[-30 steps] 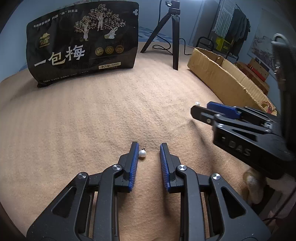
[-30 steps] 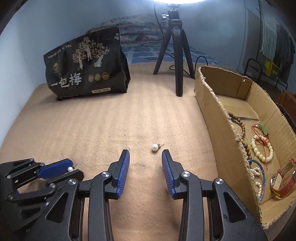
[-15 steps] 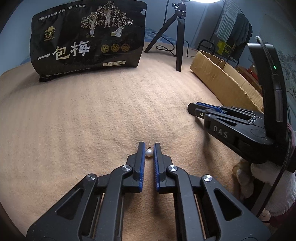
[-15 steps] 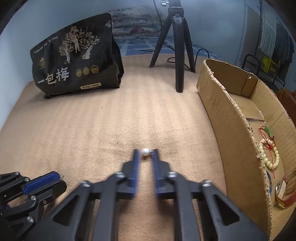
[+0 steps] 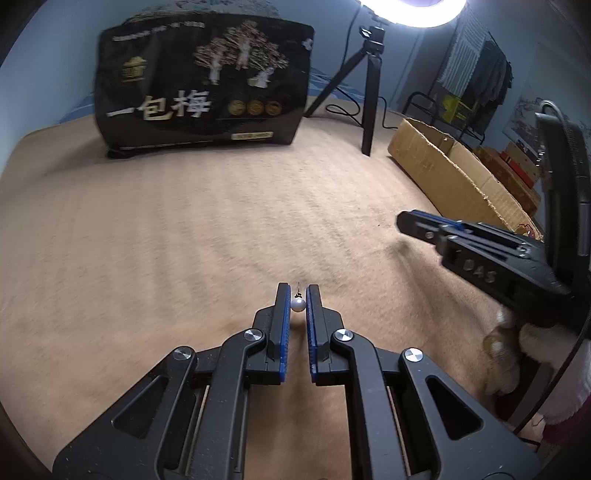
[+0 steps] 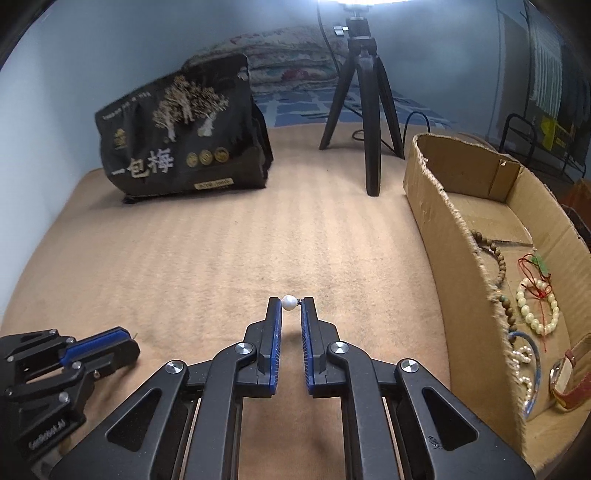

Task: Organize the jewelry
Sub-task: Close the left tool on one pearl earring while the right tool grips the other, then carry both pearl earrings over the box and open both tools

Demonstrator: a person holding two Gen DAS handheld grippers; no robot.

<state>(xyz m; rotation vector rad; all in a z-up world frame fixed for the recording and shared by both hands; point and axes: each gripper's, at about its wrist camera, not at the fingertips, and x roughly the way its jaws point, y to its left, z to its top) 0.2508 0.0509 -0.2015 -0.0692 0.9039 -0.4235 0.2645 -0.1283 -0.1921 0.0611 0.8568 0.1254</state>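
My left gripper (image 5: 298,295) is shut on a white pearl earring (image 5: 297,305) and holds it above the tan blanket. My right gripper (image 6: 291,304) is shut on a second pearl earring (image 6: 289,302), pinched at the very fingertips. The right gripper also shows in the left wrist view (image 5: 417,221), and the left gripper in the right wrist view (image 6: 110,341). The cardboard box (image 6: 461,236) on the right holds a wooden bead bracelet (image 6: 498,258), a pale bead bracelet with red cord (image 6: 537,306), a pearl strand (image 6: 522,362) and a brown-strap watch (image 6: 567,376).
A black snack bag (image 6: 184,147) stands at the back left of the blanket. A black tripod (image 6: 369,110) stands at the back beside the box. A ring light (image 5: 410,11) shines overhead. A clothes rack (image 5: 476,74) is far right.
Both grippers closed, each on its own pearl earring, and lifted them off the blanket. The views rose and tilted slightly.
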